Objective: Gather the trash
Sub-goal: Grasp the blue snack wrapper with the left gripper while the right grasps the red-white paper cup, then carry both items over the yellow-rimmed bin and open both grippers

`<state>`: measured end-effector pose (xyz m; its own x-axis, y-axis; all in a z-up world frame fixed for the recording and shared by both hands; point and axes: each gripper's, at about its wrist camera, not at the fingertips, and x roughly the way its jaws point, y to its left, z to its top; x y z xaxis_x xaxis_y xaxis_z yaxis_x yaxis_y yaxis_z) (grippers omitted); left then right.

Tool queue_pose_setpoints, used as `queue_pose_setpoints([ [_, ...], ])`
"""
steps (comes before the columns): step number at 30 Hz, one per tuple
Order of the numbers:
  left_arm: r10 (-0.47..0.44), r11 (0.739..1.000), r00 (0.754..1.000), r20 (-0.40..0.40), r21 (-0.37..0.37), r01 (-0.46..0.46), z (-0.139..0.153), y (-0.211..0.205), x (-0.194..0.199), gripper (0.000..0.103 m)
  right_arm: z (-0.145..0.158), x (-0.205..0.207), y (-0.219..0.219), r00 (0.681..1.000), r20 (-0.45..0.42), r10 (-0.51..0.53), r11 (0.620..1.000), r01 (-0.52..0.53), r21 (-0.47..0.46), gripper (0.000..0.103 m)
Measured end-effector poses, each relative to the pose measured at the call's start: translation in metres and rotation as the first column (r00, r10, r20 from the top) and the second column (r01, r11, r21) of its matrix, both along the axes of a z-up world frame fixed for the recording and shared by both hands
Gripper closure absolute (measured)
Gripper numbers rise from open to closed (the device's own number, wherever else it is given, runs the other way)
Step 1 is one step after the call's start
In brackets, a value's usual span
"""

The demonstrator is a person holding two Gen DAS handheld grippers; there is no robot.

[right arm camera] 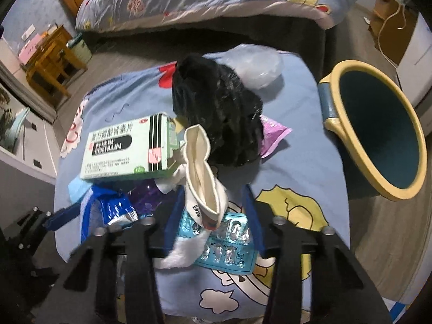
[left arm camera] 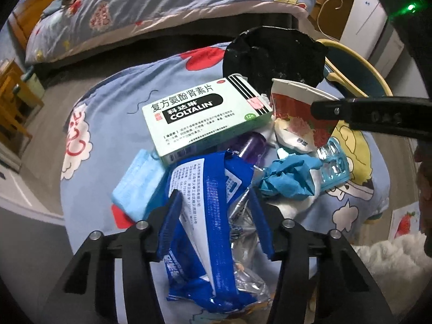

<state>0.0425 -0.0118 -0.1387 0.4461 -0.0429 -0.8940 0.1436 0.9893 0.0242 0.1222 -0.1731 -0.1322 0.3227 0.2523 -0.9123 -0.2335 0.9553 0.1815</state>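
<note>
Nearest, left wrist view: blue wet-wipe wrapper (left arm camera: 216, 216), crumpled, foil lining exposed, lying lengthwise between the blue pads of the left gripper (left arm camera: 214, 208).
Left gripper state: fingers spread, one to each side of the wrapper; contact not confirmable, no pinch evident.
Nearest, right wrist view: flattened paper cup (right arm camera: 202, 172), above a blue blister pack (right arm camera: 229, 243) and a white tissue wad (right arm camera: 178, 256).
Right gripper (right arm camera: 213, 210) state: fingers spread wide, cup and blister pack between them; nothing clamped.
Cup long axis: running away from the camera, roughly parallel to the right fingers, open mouth a narrow slit facing up.
Trash pile location: on a cartoon-print cushion (right arm camera: 310, 140), clustered at centre; green Coltalin medicine box (left arm camera: 208, 116) behind the wrapper, blue face mask (left arm camera: 137, 186) to its left, crumpled blue paper (left arm camera: 289, 175) to its right, black plastic bag (right arm camera: 216, 118) at the far side.
Receptacle: yellow-rimmed teal bin (right arm camera: 378, 140), tilted, mouth toward the camera, just beside the cushion's right edge.
Nearer hand: right gripper closer to the bin; left gripper on the far side of the pile from it.
Judged next move: closure across the short axis of wrapper or cup, then carry rightward to the bin.
</note>
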Motion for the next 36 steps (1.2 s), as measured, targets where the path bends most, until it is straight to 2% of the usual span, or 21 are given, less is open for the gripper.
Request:
queue_pose_setpoints([
  [2, 0.0, 1.0, 1.0, 0.003, 0.006, 0.0, 0.002, 0.001, -0.001, 0.062, -0.002, 0.0, 0.001, 1.0, -0.008, 0.009, 1.0, -0.009, -0.005, 0.085],
  [7, -0.015, 1.0, 1.0, 0.008, 0.004, 0.015, 0.009, 0.0, -0.004, 0.074, 0.006, -0.001, 0.001, 1.0, 0.008, 0.015, 1.0, -0.015, 0.008, 0.091],
  [8, -0.016, 1.0, 1.0, 0.015, 0.006, 0.016, 0.012, 0.0, -0.005, 0.081, 0.009, -0.002, 0.0, 1.0, 0.012, 0.016, 1.0, -0.016, 0.01, 0.092],
  [9, -0.019, 1.0, 1.0, 0.015, 0.001, 0.019, 0.015, 0.0, -0.006, 0.093, 0.012, -0.003, 0.001, 1.0, 0.018, 0.017, 1.0, -0.017, 0.017, 0.094],
  [17, -0.018, 1.0, 0.997, 0.072, -0.011, 0.018, 0.042, 0.002, -0.015, 0.094, 0.053, -0.01, -0.008, 0.998, 0.067, 0.011, 0.996, -0.017, 0.083, 0.094],
  [24, -0.077, 0.996, 0.971, 0.229, -0.037, 0.087, 0.094, -0.018, -0.019, 0.094, 0.101, -0.01, -0.029, 0.992, 0.13, -0.002, 0.987, -0.018, 0.157, 0.094],
  [29, -0.113, 0.987, 0.947, 0.3, -0.073, 0.141, 0.13, -0.046, -0.005, 0.094, 0.135, 0.001, -0.067, 0.98, 0.193, -0.053, 0.98, 0.015, 0.196, 0.094],
  [33, -0.156, 0.976, 0.94, 0.302, -0.101, 0.194, 0.141, -0.079, 0.02, 0.093, 0.154, 0.019, -0.11, 0.963, 0.243, -0.114, 0.981, 0.071, 0.178, 0.094],
  [36, -0.204, 0.965, 0.932, 0.299, -0.097, 0.243, 0.14, -0.111, 0.042, 0.093, 0.155, 0.033, -0.148, 0.953, 0.247, -0.175, 0.975, 0.133, 0.179, 0.094],
])
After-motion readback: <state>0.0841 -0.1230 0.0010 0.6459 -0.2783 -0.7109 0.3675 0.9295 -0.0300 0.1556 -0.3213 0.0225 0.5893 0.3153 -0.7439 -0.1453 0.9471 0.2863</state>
